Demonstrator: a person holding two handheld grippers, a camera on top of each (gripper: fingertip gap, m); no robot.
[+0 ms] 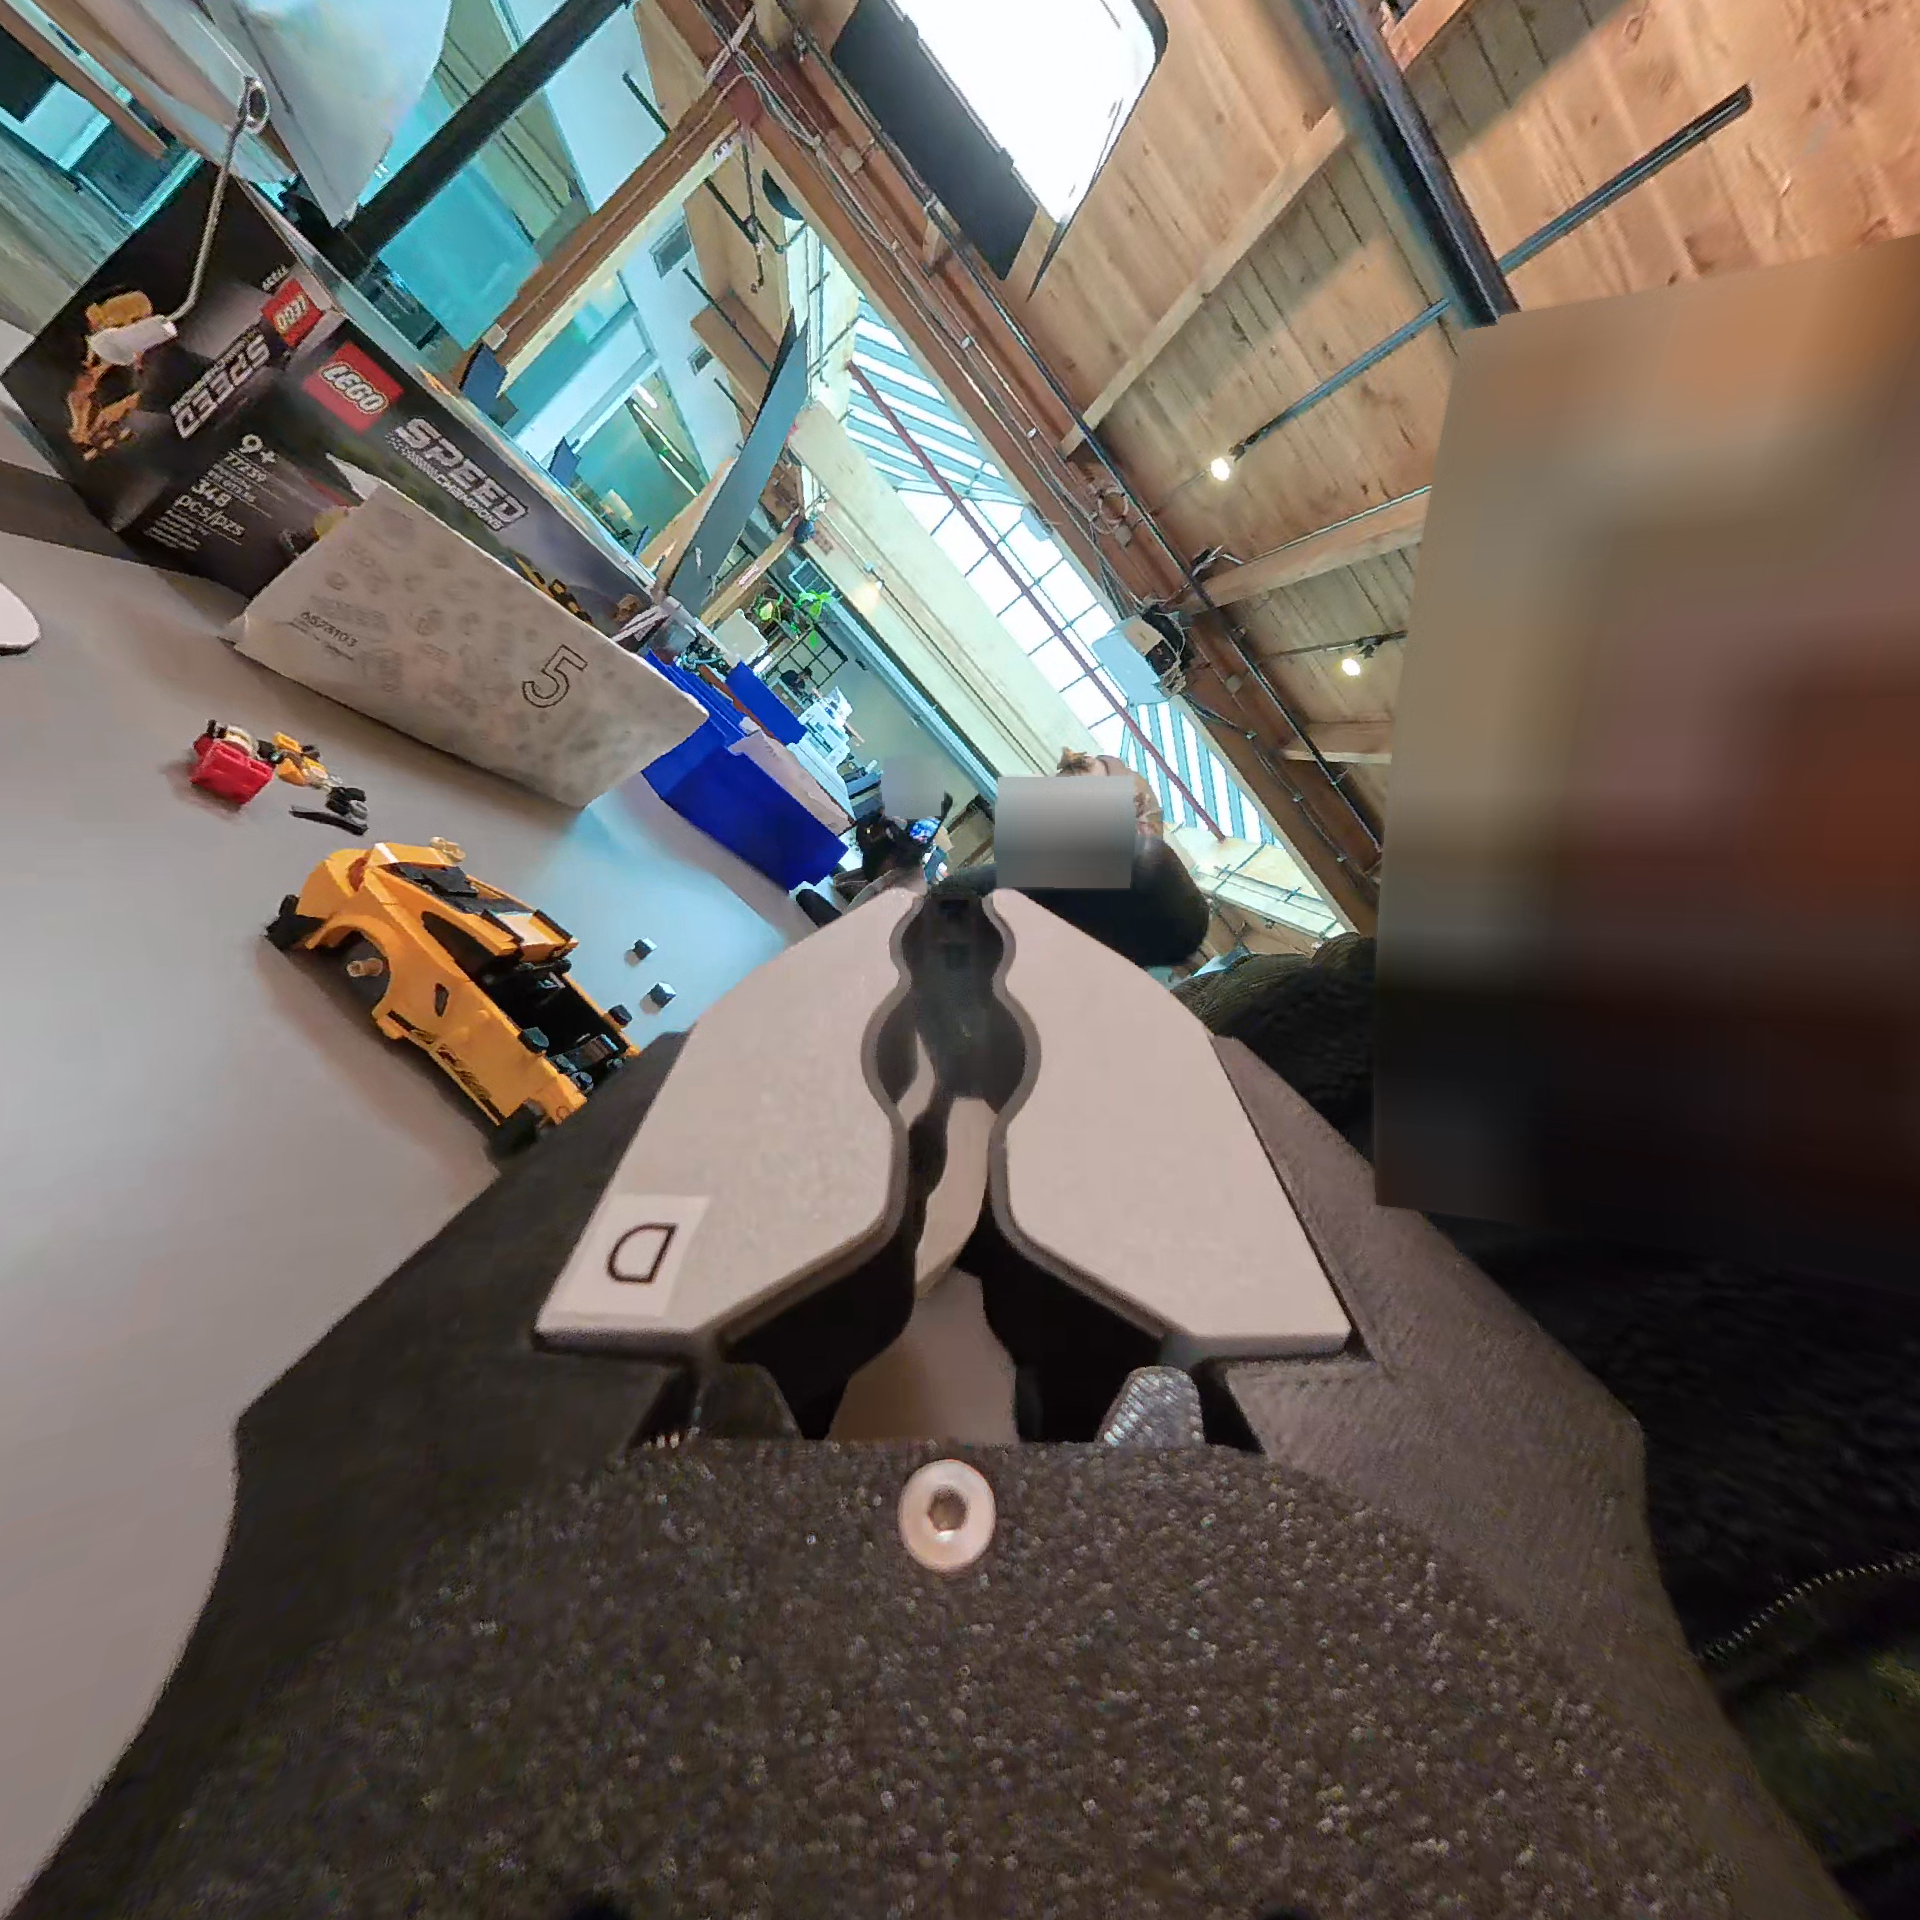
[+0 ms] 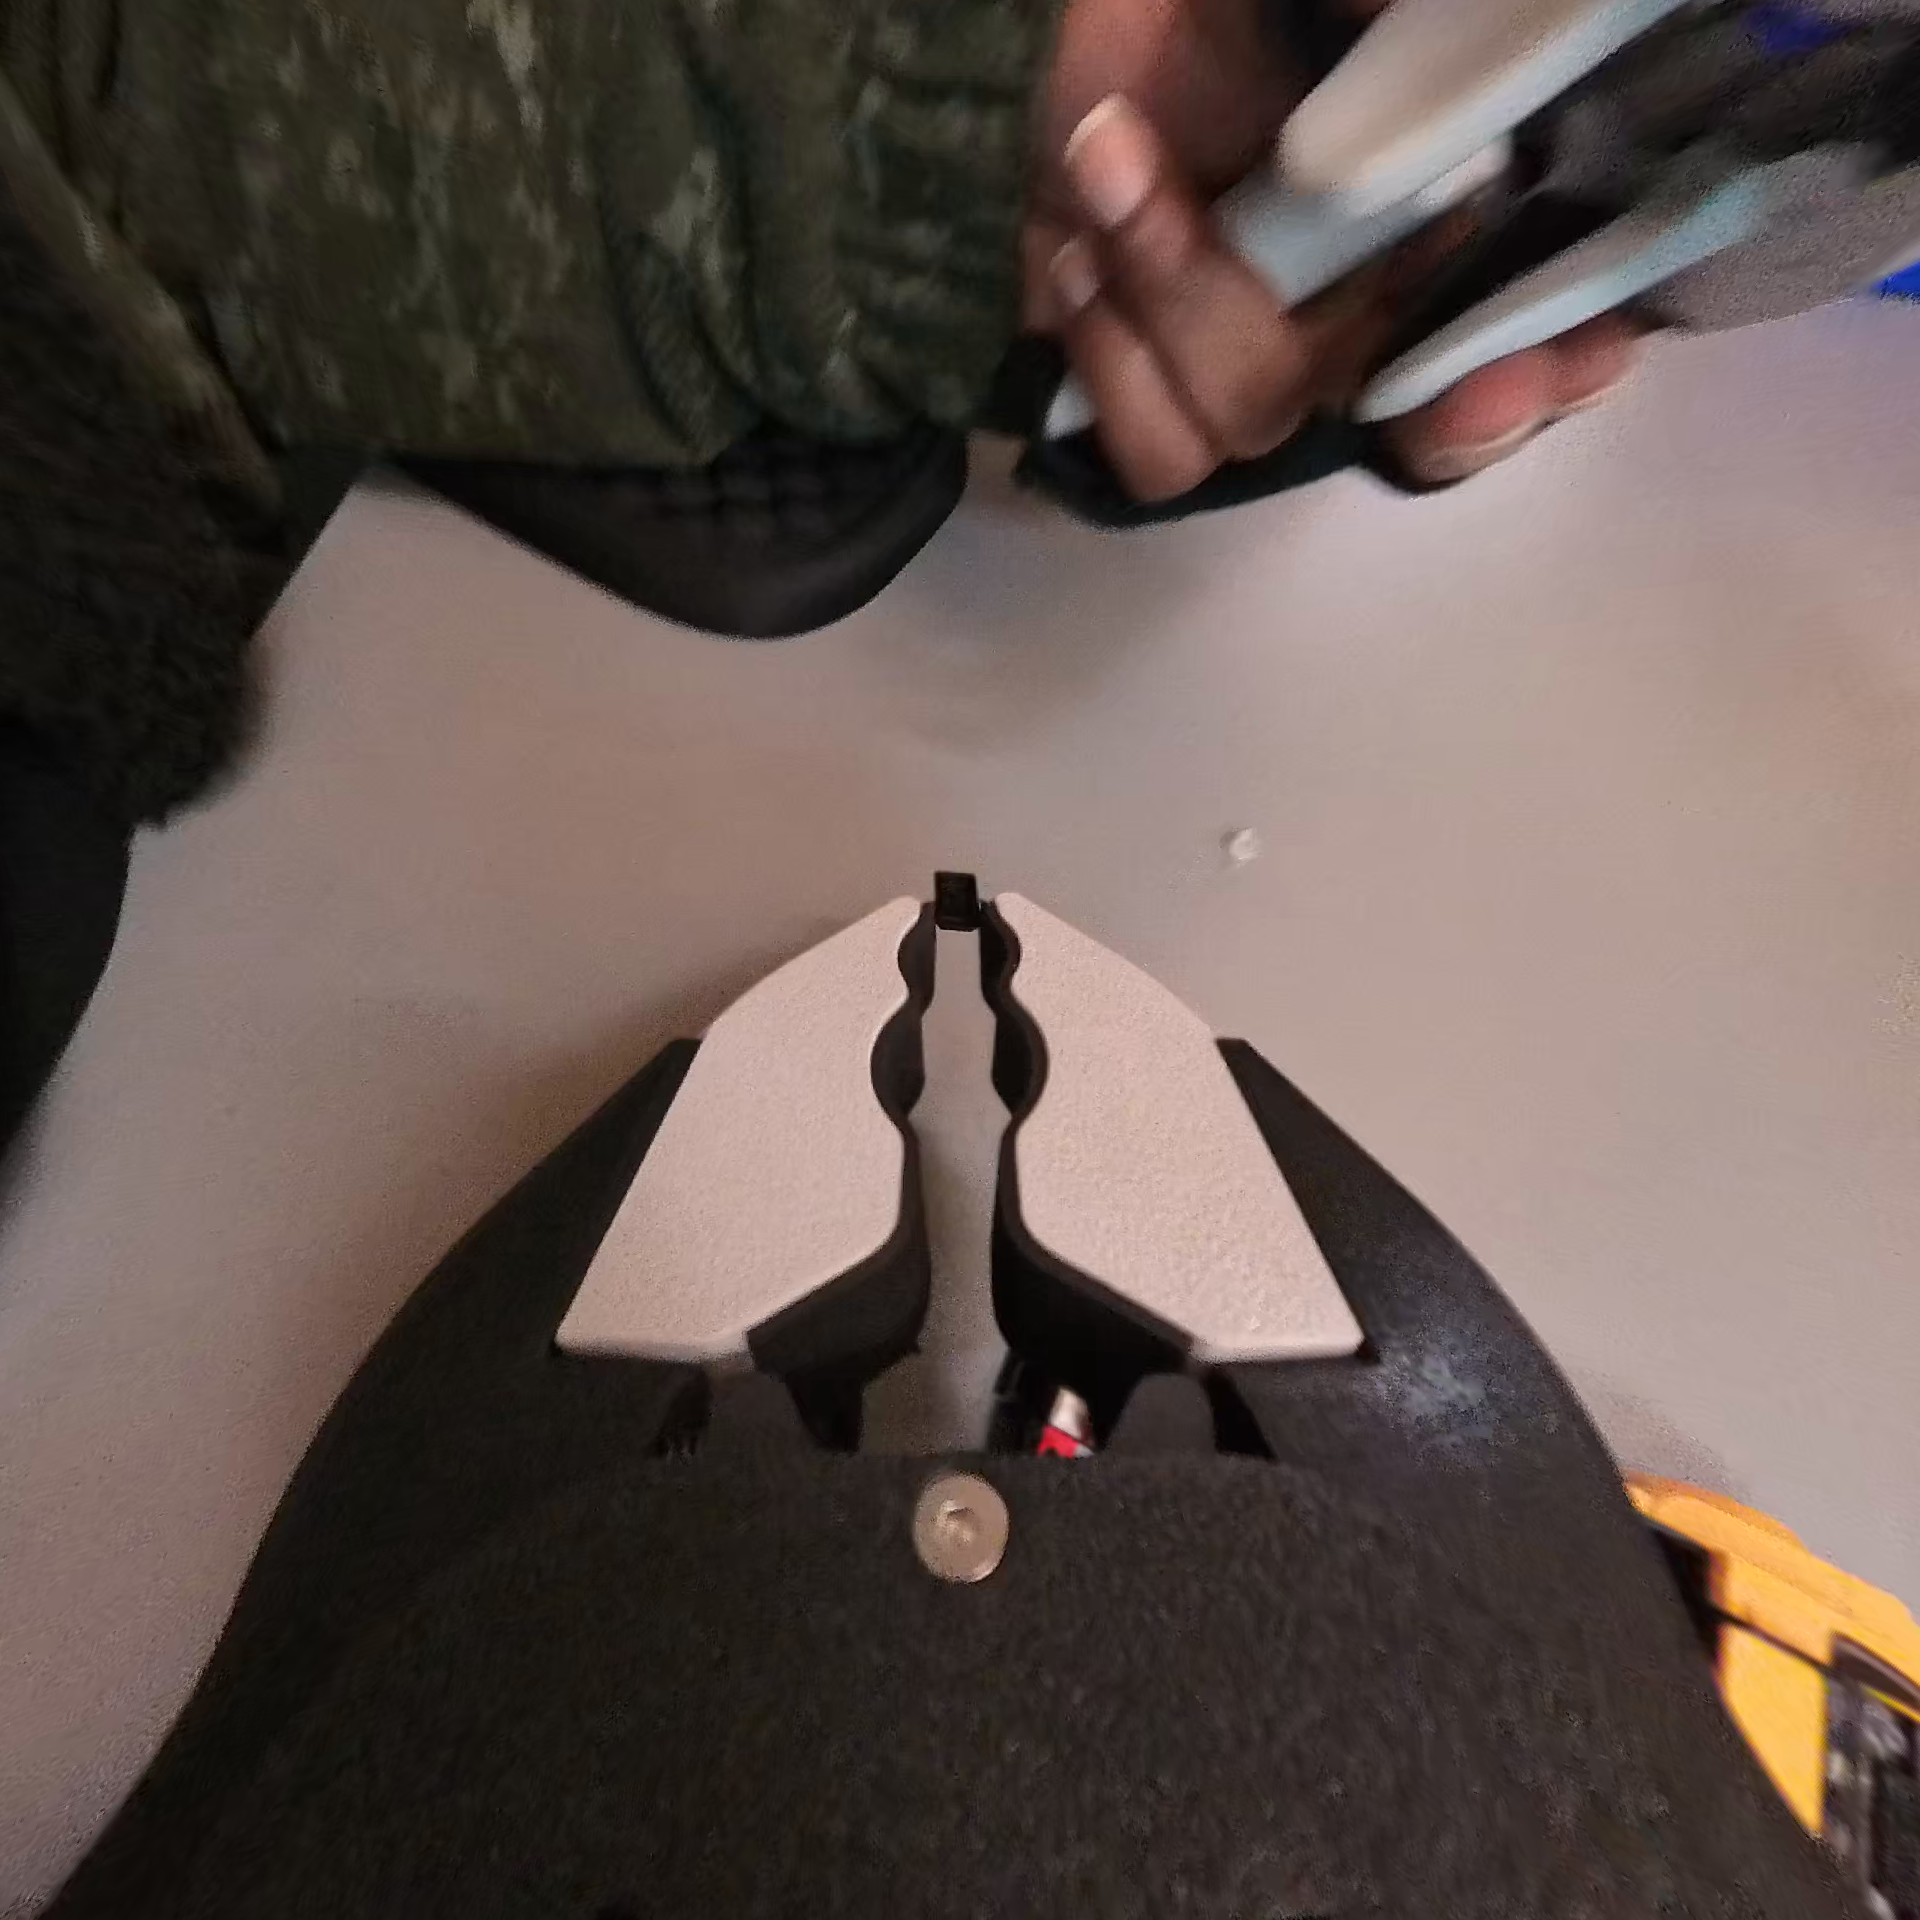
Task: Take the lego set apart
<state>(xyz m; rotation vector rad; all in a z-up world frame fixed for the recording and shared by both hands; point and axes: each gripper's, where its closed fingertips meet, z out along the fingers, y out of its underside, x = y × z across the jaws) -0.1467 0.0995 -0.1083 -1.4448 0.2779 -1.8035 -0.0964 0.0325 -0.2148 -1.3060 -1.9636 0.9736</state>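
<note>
The yellow lego car (image 1: 447, 977) lies on the grey table (image 1: 156, 1039), left of and beyond my left gripper; its edge also shows in the right wrist view (image 2: 1766, 1642). My left gripper (image 1: 954, 906) is raised off the table and tilted toward the room. Its jaws are nearly together on what looks like a small dark piece (image 1: 951, 920), hard to tell from the dark background. My right gripper (image 2: 958, 904) is low over the table and shut on a small black lego piece (image 2: 956, 896). The left gripper (image 2: 1558, 177) shows blurred in a hand at the top right.
Loose red, yellow and black parts (image 1: 234, 767) and two tiny black pieces (image 1: 652, 971) lie near the car. A paper parts bag (image 1: 468, 644) and the set's box (image 1: 260, 416) stand behind. Blue bins (image 1: 748, 800) are past the table. A sleeve (image 2: 468, 260) rests at the table edge. Across from one pair of fingers to the other is roughly 15 centimetres. Between my right fingertips and the yellow lego car (image 1: 447, 977) there is roughly 15 centimetres.
</note>
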